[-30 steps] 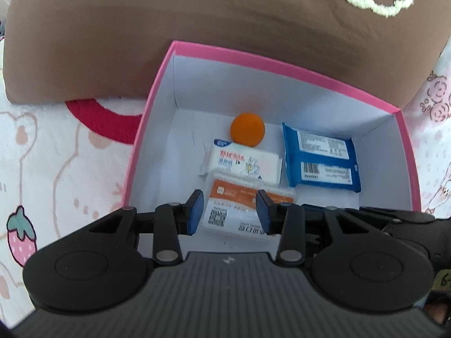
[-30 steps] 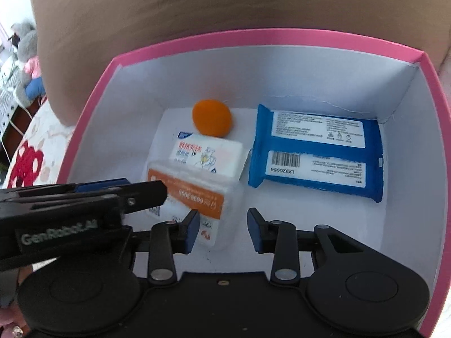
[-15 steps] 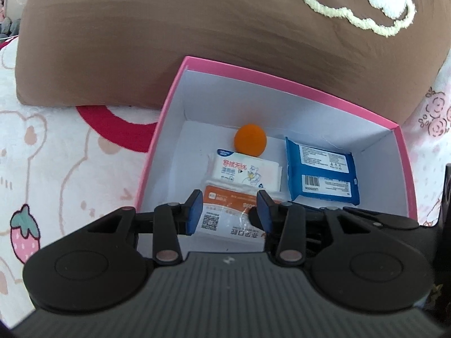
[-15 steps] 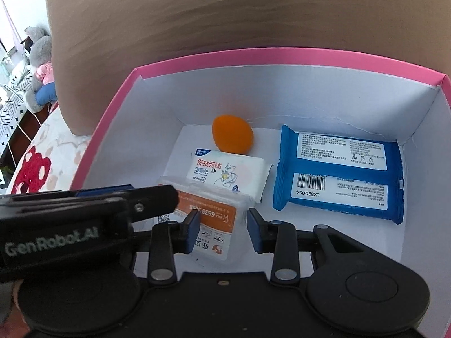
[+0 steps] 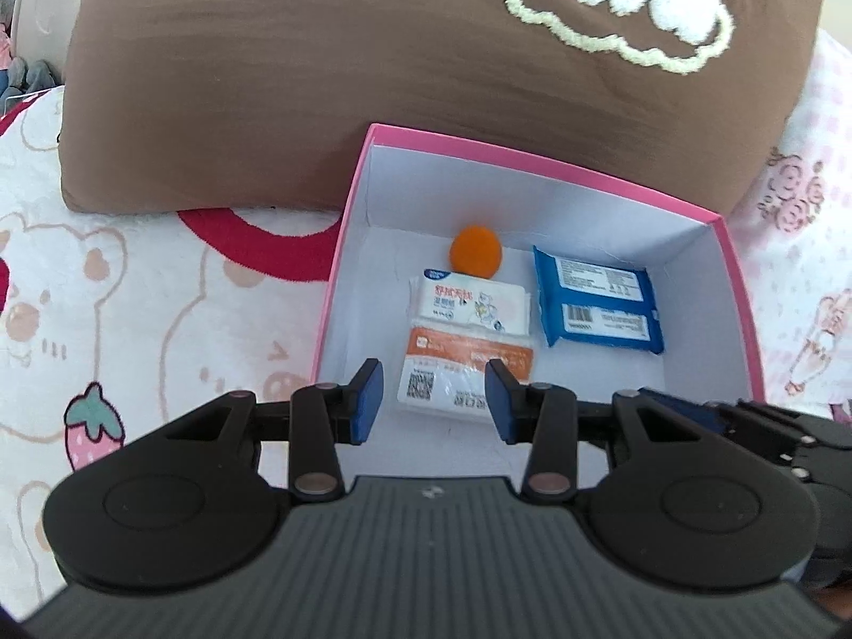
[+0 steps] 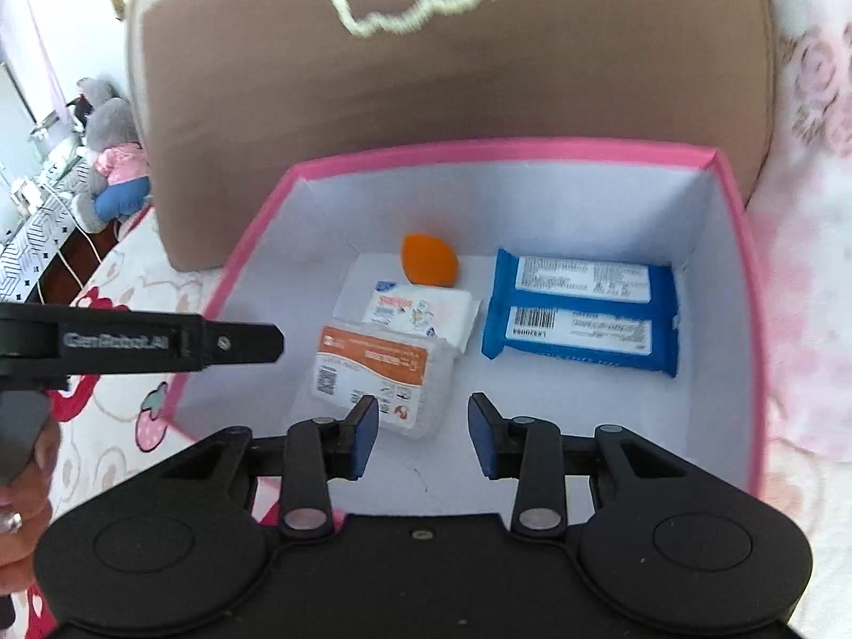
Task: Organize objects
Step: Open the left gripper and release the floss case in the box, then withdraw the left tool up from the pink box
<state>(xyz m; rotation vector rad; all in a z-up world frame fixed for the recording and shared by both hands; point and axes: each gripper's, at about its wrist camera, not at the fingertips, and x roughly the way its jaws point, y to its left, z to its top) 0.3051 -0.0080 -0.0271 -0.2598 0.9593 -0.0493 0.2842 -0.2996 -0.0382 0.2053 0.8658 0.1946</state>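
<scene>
Four items lie flat on the floor of the pink box (image 5: 737, 287): an orange-labelled pack (image 5: 464, 370) nearest, a white tissue pack (image 5: 471, 306) touching it behind, an orange sponge (image 5: 475, 249) by the far wall, a blue wipes pack (image 5: 599, 306) alongside. Both the left hand-held gripper (image 5: 434, 399) and right hand-held gripper (image 6: 423, 434) hang open and empty above the near rim. Judging by this, packing looks finished; lift straight up, clear of the walls, off the bed (image 5: 106, 287).

brown pillow (image 5: 319, 69) (cloud embroidery), bear-print blanket (image 5: 106, 287); grey plush toy (image 6: 109, 160)
</scene>
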